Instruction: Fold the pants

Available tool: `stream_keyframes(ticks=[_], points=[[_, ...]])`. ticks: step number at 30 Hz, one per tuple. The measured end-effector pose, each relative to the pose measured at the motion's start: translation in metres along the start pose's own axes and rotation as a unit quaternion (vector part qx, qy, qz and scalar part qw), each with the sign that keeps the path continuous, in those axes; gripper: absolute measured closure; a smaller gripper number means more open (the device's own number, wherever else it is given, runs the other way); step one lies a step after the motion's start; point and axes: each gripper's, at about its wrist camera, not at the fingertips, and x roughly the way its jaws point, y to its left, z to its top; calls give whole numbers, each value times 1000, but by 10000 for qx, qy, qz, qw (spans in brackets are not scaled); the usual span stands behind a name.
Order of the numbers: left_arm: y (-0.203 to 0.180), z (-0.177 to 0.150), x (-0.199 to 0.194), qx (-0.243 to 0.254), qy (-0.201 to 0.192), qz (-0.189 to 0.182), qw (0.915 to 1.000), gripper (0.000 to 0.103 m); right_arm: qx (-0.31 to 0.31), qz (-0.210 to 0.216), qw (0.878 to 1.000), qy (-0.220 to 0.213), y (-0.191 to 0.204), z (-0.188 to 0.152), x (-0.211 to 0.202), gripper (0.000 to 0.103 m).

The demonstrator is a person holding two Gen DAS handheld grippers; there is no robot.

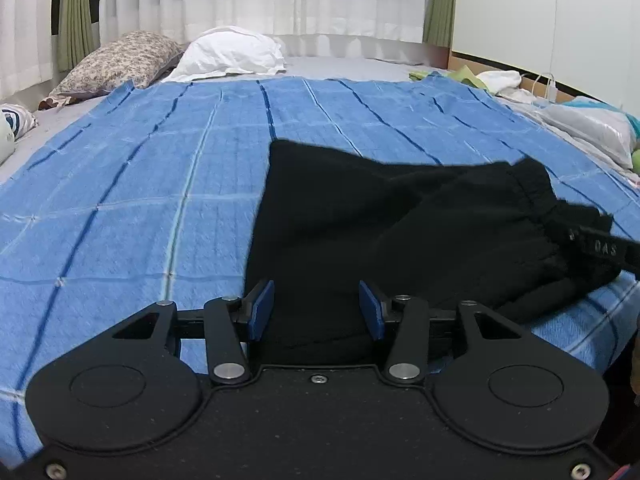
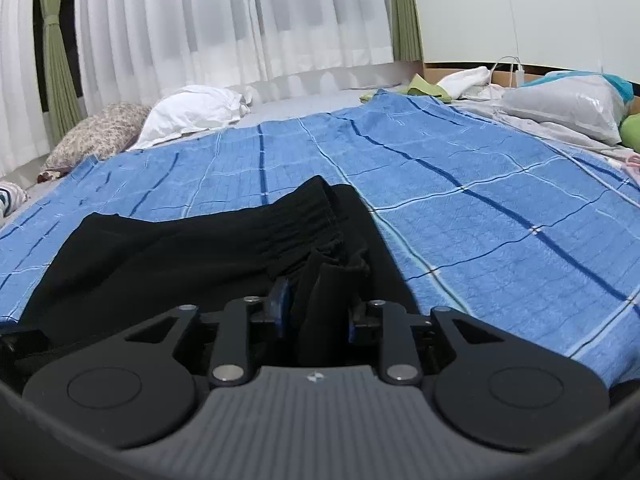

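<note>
**A:** Start close in. What are the tongs doing?

**B:** The left gripper [image 1: 316, 310] is spread wide, its 2 blue pads [image 1: 262, 309] apart, with the black pants [image 1: 360, 232] lying between and beneath them, not pinched. The right gripper [image 2: 316, 312] is clenched on a bunched wad of the same pants [image 2: 200, 248], just by the gathered waistband [image 2: 296, 208].

**B:** The pants sit at the near edge of the blue checked blanket [image 1: 140, 184], already doubled into a thick pile.

**A:** So how should this step go?

**B:** My judgement: the left should close on the near edge before anything lifts, so both tongs carry the cloth level. With only 1 side held, the layers would likely slide and the fold skew. Take all the layers in the bite, not just the top one, then carry the edge over low and lay it flat.

**A:** Anything farther out to mind?

**B:** There's bare blanket ahead. Beyond it lie the white pillow [image 1: 232, 54] and the floral pillow [image 1: 120, 60], with white curtains [image 2: 224, 20] behind, all well apart from the work.
</note>
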Motion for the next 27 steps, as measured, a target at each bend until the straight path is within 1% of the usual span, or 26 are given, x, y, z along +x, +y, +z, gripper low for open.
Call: stream_keyframes(ticks=[1,2,3,6,8,9,10,11,12,13,16,17,18,19,21,24,27], points=[[3,6,-2,-10,-44,-15,10000,58,-30,-7,10000,43,-2,3,-2,38],[6,14,-4,-17,-110,-42,9999,58,-59,-48,10000,49,-4,6,-7,28],[9,23,-5,-18,-201,-83,9998,58,-81,-77,9999,-25,-6,11,-13,20],[12,53,-2,81,-419,-177,9989,58,-168,-26,9994,-301,-13,33,-24,13],[7,72,12,234,-433,-255,9985,58,-237,109,9993,-270,-12,50,-18,13],[4,81,24,289,-392,-266,9985,62,-255,191,9993,-208,-11,58,-10,13],[1,87,36,325,-315,-281,9986,75,-261,247,9993,-130,-10,65,0,13],[-2,93,51,352,-199,-313,9987,80,-254,296,9992,8,-9,71,15,13],[-3,97,62,318,-118,-303,9990,85,-236,304,9991,174,-7,75,27,14],[-4,99,74,280,-42,-316,9991,85,-210,313,9988,320,-5,76,39,15],[-5,100,107,225,184,-242,9993,86,-251,298,9973,630,2,74,69,26],[-5,97,117,220,237,-196,9993,86,-283,301,9969,677,2,69,73,33],[-4,94,126,187,274,-131,9994,88,-281,299,9965,723,2,65,78,41],[-1,91,133,123,277,-84,9995,91,-250,324,9964,736,2,62,81,46],[6,87,143,-115,205,-39,9997,95,-197,299,9976,585,1,54,81,58],[17,87,149,-496,132,-68,9987,99,-310,0,9991,274,1,45,77,59],[24,86,153,-644,107,-131,9978,99,-238,-110,9996,119,1,46,77,59]])
